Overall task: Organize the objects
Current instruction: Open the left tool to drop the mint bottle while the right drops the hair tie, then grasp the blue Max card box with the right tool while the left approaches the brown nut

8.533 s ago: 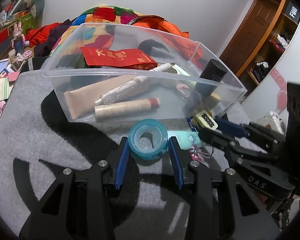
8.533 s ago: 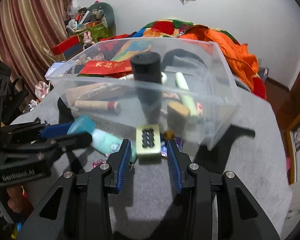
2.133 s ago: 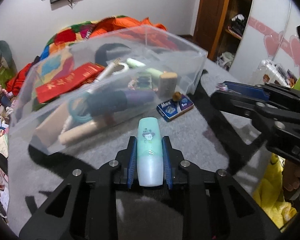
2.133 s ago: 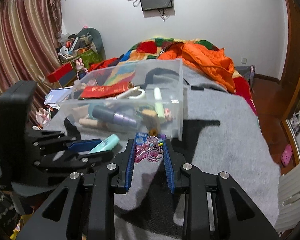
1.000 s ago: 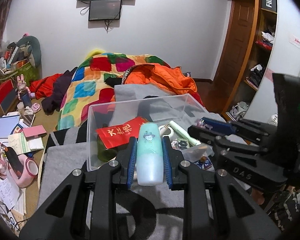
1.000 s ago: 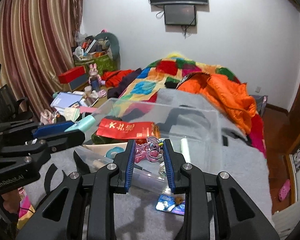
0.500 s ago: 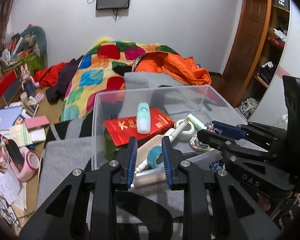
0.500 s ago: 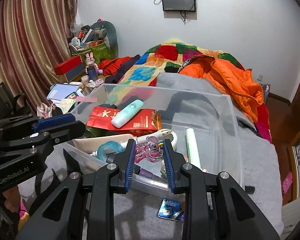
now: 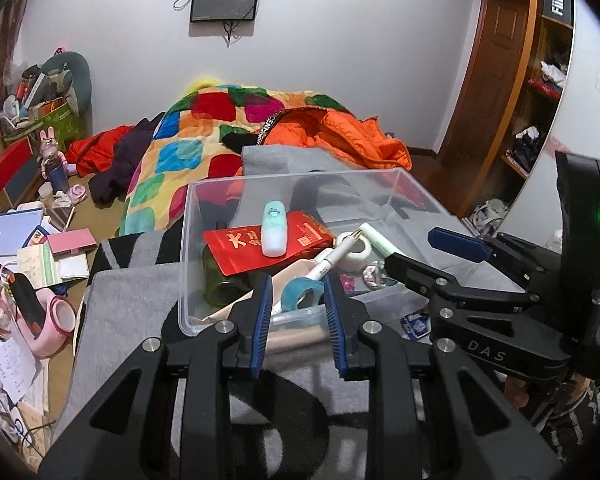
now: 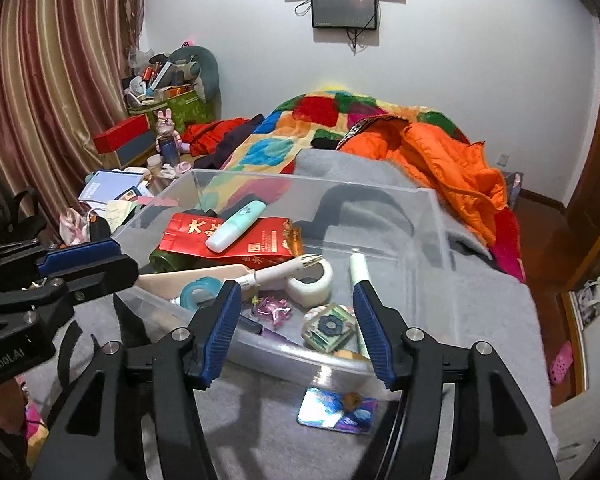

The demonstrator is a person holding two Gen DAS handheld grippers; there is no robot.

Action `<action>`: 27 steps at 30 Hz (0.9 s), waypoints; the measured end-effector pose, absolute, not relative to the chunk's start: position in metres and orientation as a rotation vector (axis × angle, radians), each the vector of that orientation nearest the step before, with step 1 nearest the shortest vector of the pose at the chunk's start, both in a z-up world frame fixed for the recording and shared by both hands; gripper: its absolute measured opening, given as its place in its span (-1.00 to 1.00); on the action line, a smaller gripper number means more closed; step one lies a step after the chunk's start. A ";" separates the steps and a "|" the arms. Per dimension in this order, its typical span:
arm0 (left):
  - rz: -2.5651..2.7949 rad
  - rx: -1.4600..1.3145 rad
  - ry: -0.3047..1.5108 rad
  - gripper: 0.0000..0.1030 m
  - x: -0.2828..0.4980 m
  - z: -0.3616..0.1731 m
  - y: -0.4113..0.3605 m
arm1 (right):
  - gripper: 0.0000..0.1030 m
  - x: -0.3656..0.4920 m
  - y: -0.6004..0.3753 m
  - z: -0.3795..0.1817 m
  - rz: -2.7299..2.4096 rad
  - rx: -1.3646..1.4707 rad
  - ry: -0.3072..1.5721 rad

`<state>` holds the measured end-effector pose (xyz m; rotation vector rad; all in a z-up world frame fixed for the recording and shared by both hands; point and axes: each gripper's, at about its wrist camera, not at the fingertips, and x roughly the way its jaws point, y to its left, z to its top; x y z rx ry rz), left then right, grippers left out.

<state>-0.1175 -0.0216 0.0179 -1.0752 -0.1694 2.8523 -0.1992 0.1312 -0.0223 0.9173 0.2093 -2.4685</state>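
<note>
Both grippers, left (image 9: 296,312) and right (image 10: 296,326), hang spread and empty over the bin (image 10: 436,216). The blue card (image 10: 338,408) on the blanket, just near of the bin, is flat, so fingers could slide off it or snag the fabric. Inside: mint tube (image 10: 236,226) on the red packet (image 10: 228,240), tape roll (image 10: 310,280), pen (image 10: 278,272), pink clips (image 10: 274,308).

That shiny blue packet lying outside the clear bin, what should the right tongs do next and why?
Probably lower the right tongs onto the blue packet. Both tongs are open and hold nothing, and the packet lies on the grey cloth just in front of the clear bin, seemingly the one item not in it.
</note>
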 end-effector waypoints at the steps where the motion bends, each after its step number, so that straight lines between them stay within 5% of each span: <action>1: 2.857 -1.060 -0.167 -0.41 -0.114 0.021 -0.021 | 0.05 -0.196 0.134 -0.020 -2.476 0.908 0.204; 10: 2.891 -0.975 -0.147 0.24 -0.090 0.033 -0.013 | 0.06 -0.167 0.170 -0.015 -2.548 0.876 0.167; 20: 2.845 -1.037 -0.075 0.32 -0.083 0.008 0.006 | 0.05 -0.166 0.183 -0.055 -2.516 1.031 0.153; 27: 2.827 -1.103 -0.022 0.32 -0.084 -0.012 0.014 | -0.20 -0.181 0.176 -0.070 -2.470 1.115 0.144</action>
